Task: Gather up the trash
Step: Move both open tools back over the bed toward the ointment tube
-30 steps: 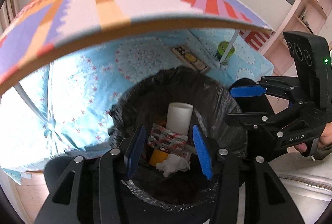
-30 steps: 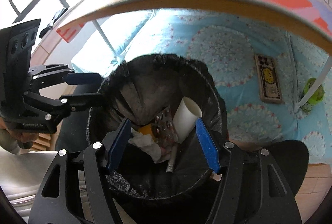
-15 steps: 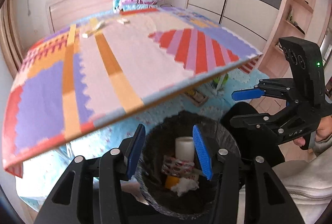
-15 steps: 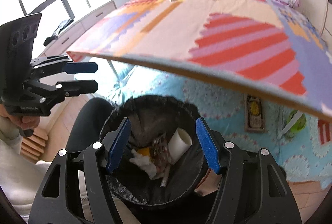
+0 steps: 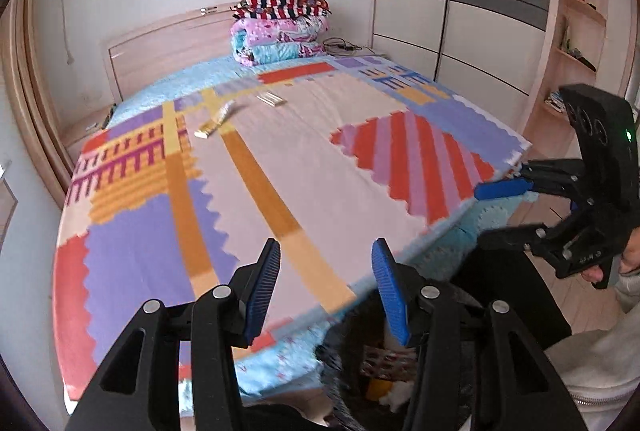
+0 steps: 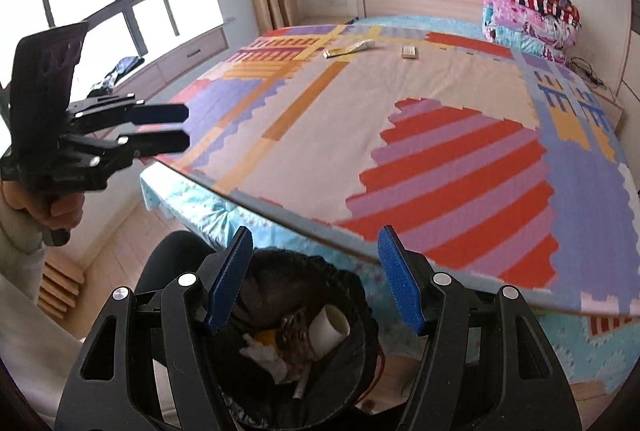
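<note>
Bedside trash bin (image 6: 352, 295) sits below both tongs (gaping).

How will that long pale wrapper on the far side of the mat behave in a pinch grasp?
The wrapper lies flat and thin on the mat, so it is probably light and floppy, likely to sag from the pinch. Its low profile gives the pads little edge, so it may slide on the smooth mat. Whether it is empty cannot be told.
</note>
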{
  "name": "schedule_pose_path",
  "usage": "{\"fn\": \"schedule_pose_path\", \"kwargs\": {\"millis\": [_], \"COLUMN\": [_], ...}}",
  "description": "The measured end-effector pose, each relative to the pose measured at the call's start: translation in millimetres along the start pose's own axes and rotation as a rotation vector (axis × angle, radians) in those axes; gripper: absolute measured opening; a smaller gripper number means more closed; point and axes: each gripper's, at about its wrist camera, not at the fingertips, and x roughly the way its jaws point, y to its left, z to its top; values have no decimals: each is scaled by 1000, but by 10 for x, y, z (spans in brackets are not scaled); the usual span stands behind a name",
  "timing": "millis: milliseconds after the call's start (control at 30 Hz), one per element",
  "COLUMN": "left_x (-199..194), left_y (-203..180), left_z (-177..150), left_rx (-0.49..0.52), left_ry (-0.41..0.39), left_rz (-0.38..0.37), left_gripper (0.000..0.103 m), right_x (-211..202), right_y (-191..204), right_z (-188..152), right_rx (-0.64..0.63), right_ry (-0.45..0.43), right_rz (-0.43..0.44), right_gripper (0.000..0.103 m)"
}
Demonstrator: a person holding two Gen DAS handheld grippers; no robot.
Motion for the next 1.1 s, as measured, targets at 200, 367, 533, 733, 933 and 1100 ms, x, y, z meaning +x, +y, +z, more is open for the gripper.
{"fn": "schedule_pose_path", "kwargs": {"millis": [200,367,533,733,933,1100], "left_x": [130,245,439,681,981,1226], "left_y": [220,361,550,788,978,1095], "left_z": [181,268,391,587,820,1042], "left_rx": [5,-8,-18,-22,7,36], "left_ry": [-9,-16,-11,-12,-4,-2], "left_rz": [32,26,37,55,81,94], "left_gripper": [46,46,46,46,46,46], "right_x": [124,171,265,397,585,783], "right_y": [4,-38,-135,-281,-420,-581], "right_z": [108,269,494,775,1086,1345], "right_rx": [-14,-19,-31,-35,-52,-40], "right_ry": [10,-6,-24,-49,-69,-78], "right_rz": [6,-4,-18,-35,-60,-79], "right_gripper": [65,65,65,65,65,65]}}
